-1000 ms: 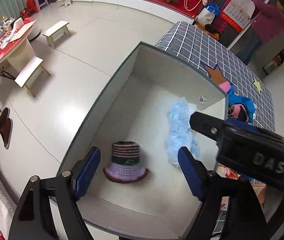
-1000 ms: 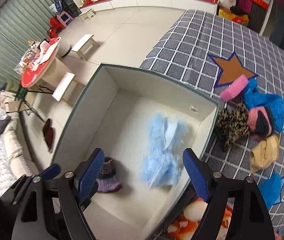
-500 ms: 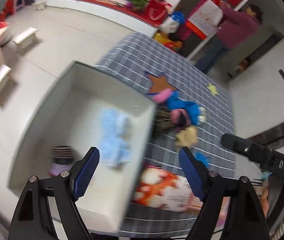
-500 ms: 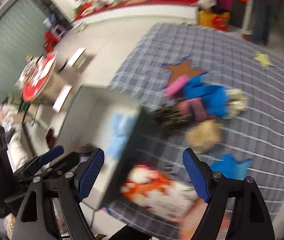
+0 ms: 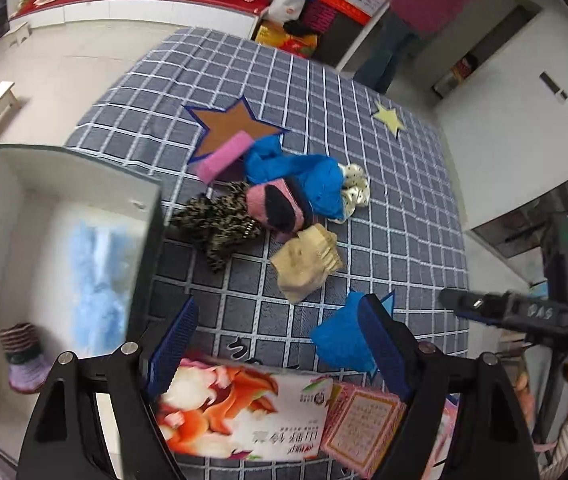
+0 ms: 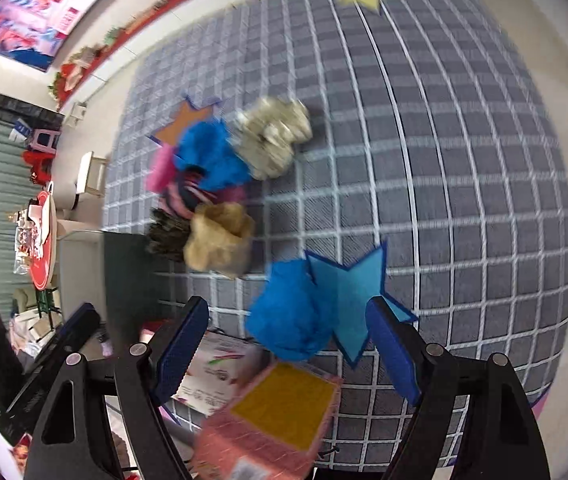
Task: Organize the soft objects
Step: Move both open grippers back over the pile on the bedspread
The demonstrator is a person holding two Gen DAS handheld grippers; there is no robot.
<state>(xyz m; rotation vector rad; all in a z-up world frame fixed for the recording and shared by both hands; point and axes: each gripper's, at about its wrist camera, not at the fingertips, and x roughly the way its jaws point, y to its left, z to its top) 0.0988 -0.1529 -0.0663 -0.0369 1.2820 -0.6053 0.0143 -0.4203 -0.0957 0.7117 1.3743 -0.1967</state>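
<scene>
A pile of soft things lies on the grey checked cloth [image 5: 404, 200]: a pink band [image 5: 223, 156], a blue garment [image 5: 304, 180], a pink and black hat [image 5: 275, 204], a leopard-print piece [image 5: 219, 220], a tan hat [image 5: 308, 260] and a blue crumpled piece [image 5: 340, 340]. The white box [image 5: 145, 200] at left holds a light blue fluffy item [image 5: 95, 276] and a striped purple hat [image 5: 23, 360]. My left gripper [image 5: 279, 344] is open above the cloth's near edge. My right gripper [image 6: 288, 344] is open just over the blue crumpled piece [image 6: 288, 316]; the tan hat [image 6: 219, 240] lies beyond.
A flowered packet [image 5: 239, 412] and a pink box [image 5: 364, 424] lie at the cloth's near edge. Paper stars, brown [image 5: 231, 124], yellow [image 5: 388, 116] and blue [image 6: 352, 288], lie on the cloth. A person [image 5: 424, 8] stands at the far end. Stools stand on the floor at left.
Both grippers have swung right, from over the white box to over the checked cloth and the pile. Both stay open and empty.
</scene>
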